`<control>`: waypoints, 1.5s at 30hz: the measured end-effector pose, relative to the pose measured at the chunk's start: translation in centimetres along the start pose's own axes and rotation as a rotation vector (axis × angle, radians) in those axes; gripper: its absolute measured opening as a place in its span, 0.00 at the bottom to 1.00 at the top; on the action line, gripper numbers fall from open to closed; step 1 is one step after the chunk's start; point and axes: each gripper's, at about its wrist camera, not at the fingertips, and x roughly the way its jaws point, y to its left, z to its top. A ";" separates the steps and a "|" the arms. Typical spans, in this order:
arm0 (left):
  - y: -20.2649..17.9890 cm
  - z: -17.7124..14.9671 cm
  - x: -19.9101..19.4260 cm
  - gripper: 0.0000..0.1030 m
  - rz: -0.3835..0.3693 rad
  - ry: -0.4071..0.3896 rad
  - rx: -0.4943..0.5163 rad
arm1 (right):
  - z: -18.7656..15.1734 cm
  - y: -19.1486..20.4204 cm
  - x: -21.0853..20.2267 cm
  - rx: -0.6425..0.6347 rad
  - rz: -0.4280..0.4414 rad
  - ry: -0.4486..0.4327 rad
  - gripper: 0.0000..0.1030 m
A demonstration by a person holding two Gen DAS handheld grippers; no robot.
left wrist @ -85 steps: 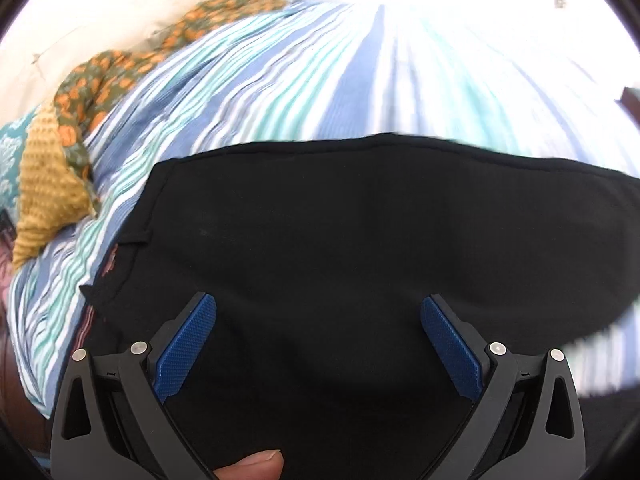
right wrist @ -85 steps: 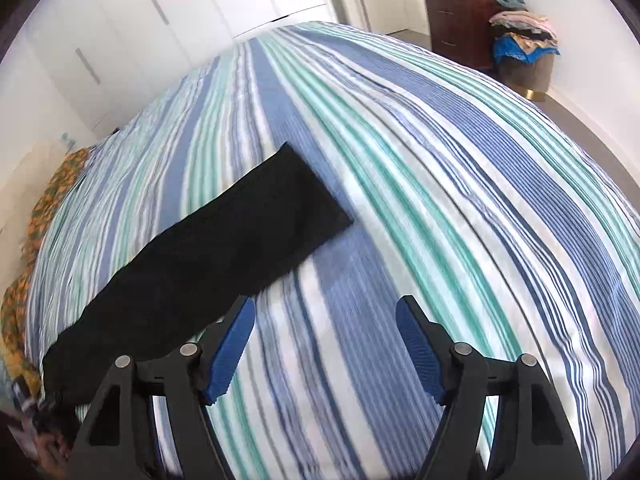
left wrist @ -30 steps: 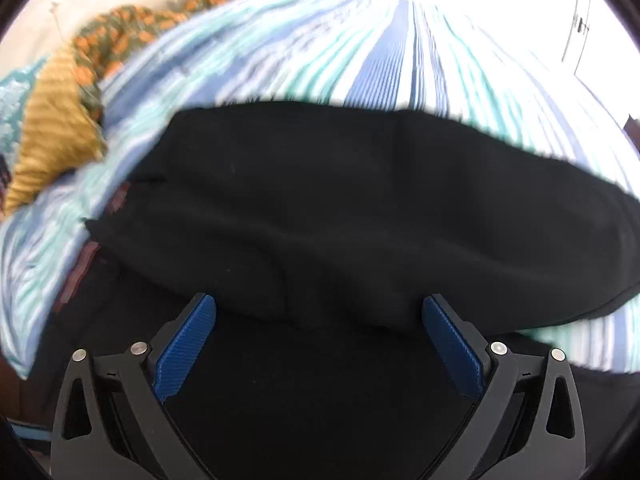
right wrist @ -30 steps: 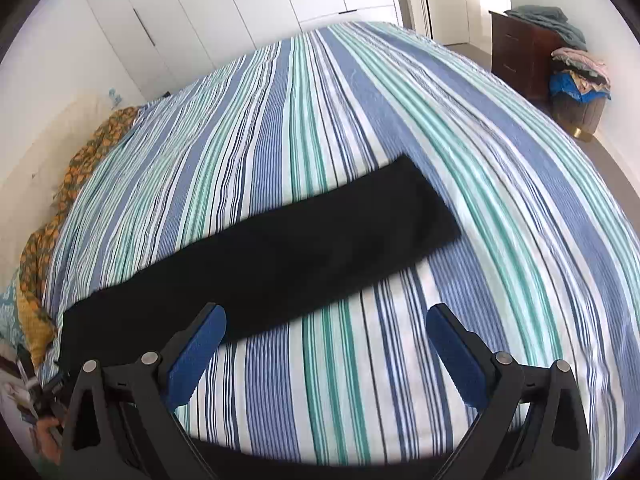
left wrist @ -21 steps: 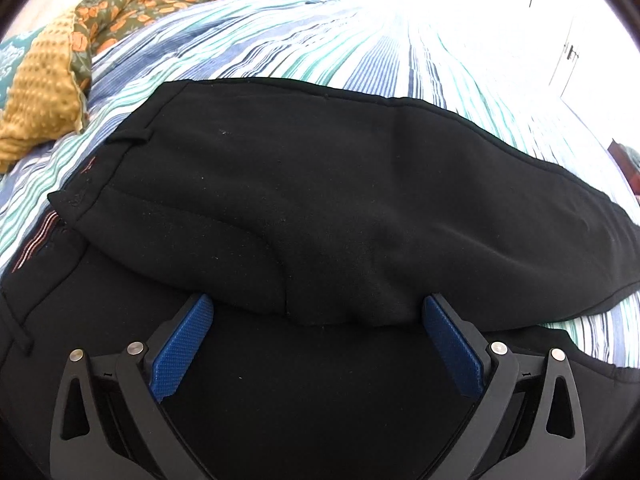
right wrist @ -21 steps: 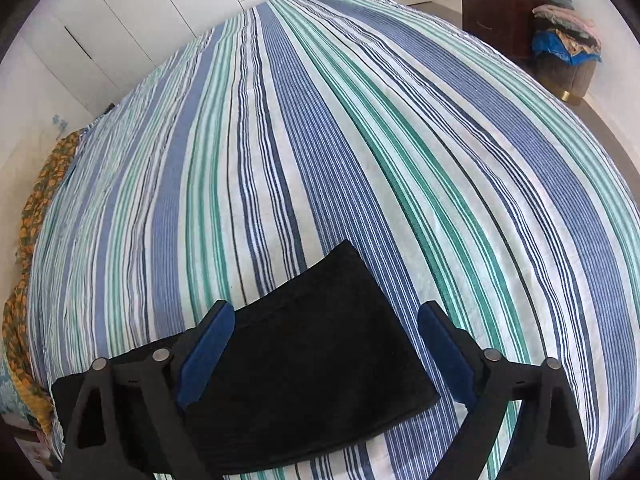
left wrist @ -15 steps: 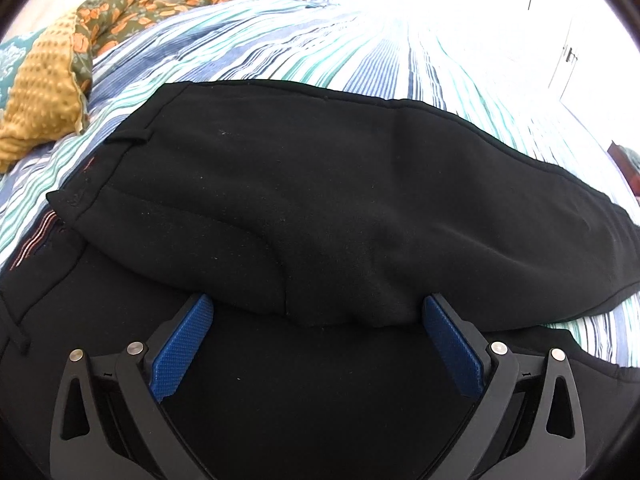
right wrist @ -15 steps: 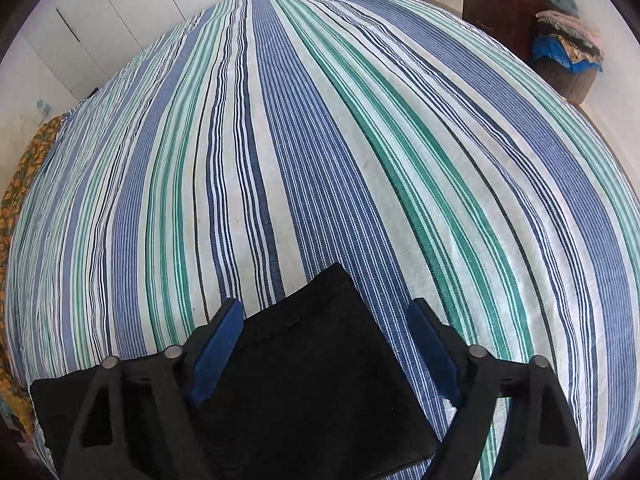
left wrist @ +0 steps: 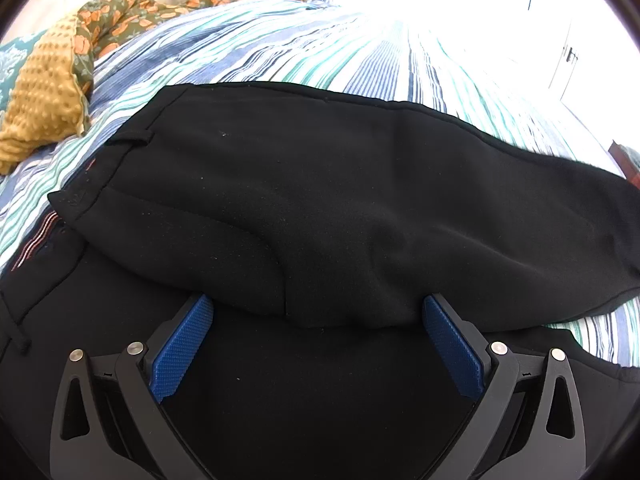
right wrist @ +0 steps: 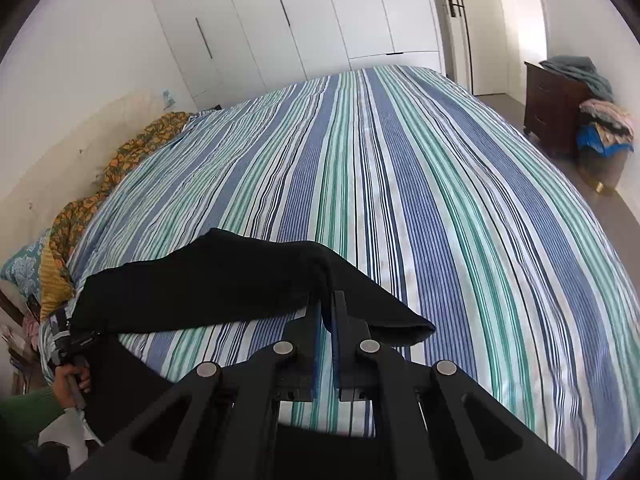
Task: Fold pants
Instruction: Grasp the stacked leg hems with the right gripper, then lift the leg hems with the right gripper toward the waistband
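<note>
Black pants (left wrist: 320, 208) lie on the striped bed, one leg folded over the other, waistband to the left. My left gripper (left wrist: 316, 320) is open, low over the seat of the pants, its blue pads (left wrist: 180, 344) on either side of the folded edge. In the right wrist view my right gripper (right wrist: 327, 308) is shut on the hem end of the pants (right wrist: 224, 280) and holds it lifted above the bedspread (right wrist: 440, 200). The left gripper also shows small at the far left of the right wrist view (right wrist: 66, 340).
A mustard knobbly blanket (left wrist: 40, 96) and an orange-flowered cloth (left wrist: 132, 12) lie along the bed's left edge. White wardrobe doors (right wrist: 300, 20) stand behind the bed. A dark wooden dresser (right wrist: 556, 108) with piled clothes stands at the right wall.
My right gripper has shut on the leg end of the pants and lifted it off the bed. The left gripper has stayed open over the seat.
</note>
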 end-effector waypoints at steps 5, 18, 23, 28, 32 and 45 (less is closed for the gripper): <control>-0.1 0.0 -0.1 1.00 0.003 0.003 0.002 | -10.8 -1.5 -6.4 0.213 -0.206 0.085 0.09; -0.1 0.0 -0.1 1.00 0.004 0.003 0.003 | -16.8 5.8 -0.4 0.560 0.338 0.158 0.81; -0.1 0.0 -0.2 1.00 0.003 0.004 0.002 | -20.7 0.5 2.5 0.966 0.258 0.052 0.67; -0.1 -0.1 -0.1 1.00 0.004 0.004 0.002 | -19.5 -0.5 1.6 0.929 0.083 -0.029 0.56; -0.4 1.0 -0.6 0.99 0.031 0.093 0.004 | -17.9 0.6 2.1 0.772 0.052 0.013 0.05; -2.7 12.4 1.1 0.99 -0.475 0.272 -0.299 | -7.4 7.1 -8.5 0.304 0.249 -0.138 0.05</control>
